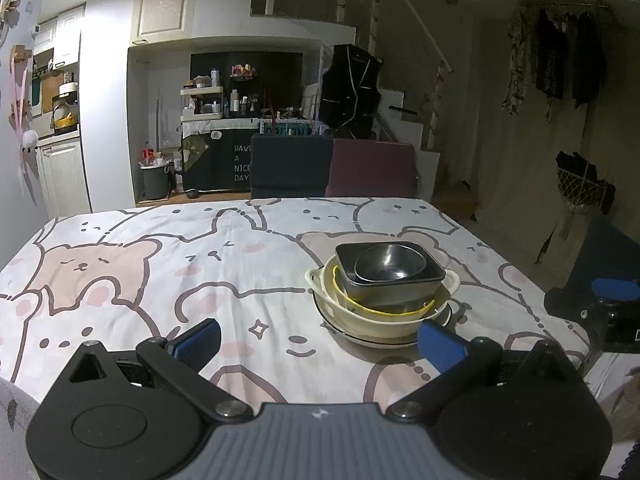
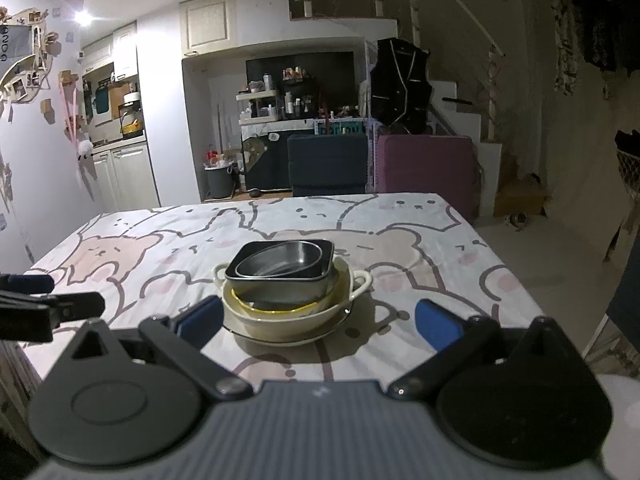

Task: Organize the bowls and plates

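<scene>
One stack of dishes stands on the table. From the bottom: a white plate (image 1: 384, 342) (image 2: 280, 336), a cream two-handled bowl (image 1: 380, 318) (image 2: 280, 316), a yellow-rimmed bowl (image 1: 384, 310) (image 2: 276, 309), a dark square bowl (image 1: 396, 286) (image 2: 288, 284), and a round metal bowl (image 1: 390, 266) (image 2: 280, 266) on top. My left gripper (image 1: 320, 344) is open, the stack just ahead of its right finger. My right gripper (image 2: 318, 324) is open, with the stack ahead between its fingers, closer to the left one. Neither touches the dishes.
The table carries a bear-print cloth (image 1: 160, 280) (image 2: 420, 264). The right gripper shows at the right edge (image 1: 600, 308) of the left wrist view, the left gripper at the left edge (image 2: 44, 300) of the right wrist view. Two folded mats (image 2: 380, 164) stand beyond the table.
</scene>
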### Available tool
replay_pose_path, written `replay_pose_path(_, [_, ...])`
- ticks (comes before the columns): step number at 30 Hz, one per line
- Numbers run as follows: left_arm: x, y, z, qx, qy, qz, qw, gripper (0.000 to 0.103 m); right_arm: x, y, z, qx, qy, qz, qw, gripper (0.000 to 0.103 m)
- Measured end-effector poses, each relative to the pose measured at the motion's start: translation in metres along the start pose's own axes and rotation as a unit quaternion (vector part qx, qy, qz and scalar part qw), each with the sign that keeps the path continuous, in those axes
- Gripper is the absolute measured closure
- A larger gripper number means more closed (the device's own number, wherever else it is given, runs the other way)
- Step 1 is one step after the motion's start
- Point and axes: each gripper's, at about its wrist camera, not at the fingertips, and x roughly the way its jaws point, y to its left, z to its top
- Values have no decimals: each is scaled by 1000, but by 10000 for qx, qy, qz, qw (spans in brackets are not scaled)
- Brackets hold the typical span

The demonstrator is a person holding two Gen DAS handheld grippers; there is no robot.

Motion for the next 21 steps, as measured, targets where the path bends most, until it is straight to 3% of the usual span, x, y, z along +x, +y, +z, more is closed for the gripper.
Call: replay_pose_path(21, [-2,0,2,13,-16,-22,10000,0,2,1,-3,-47,3,60,10000,0])
